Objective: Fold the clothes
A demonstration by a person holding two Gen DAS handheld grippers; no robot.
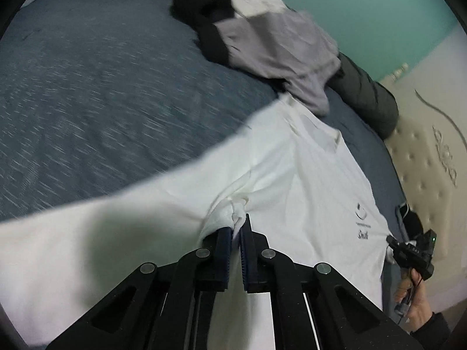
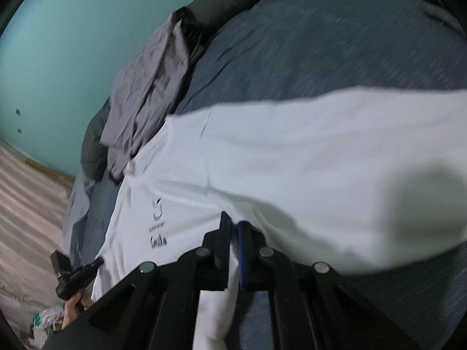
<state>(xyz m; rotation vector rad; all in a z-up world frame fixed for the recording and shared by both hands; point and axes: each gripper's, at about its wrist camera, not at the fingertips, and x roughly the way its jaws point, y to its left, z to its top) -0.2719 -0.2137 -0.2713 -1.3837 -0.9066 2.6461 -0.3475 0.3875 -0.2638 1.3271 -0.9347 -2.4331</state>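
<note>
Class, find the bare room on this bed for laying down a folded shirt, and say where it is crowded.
Free: the blue cover between the white shirt and the clothes pile. Crowded: the far edge, with the pile.

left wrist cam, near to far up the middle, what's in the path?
left gripper shut on the white T-shirt → grey garment → dark clothes at the far edge of the blue bedspread

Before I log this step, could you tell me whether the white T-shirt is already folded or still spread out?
Mid-fold: the white T-shirt lies chest-up on the bed, print showing, while both grippers, left and right, pinch its fabric.
</note>
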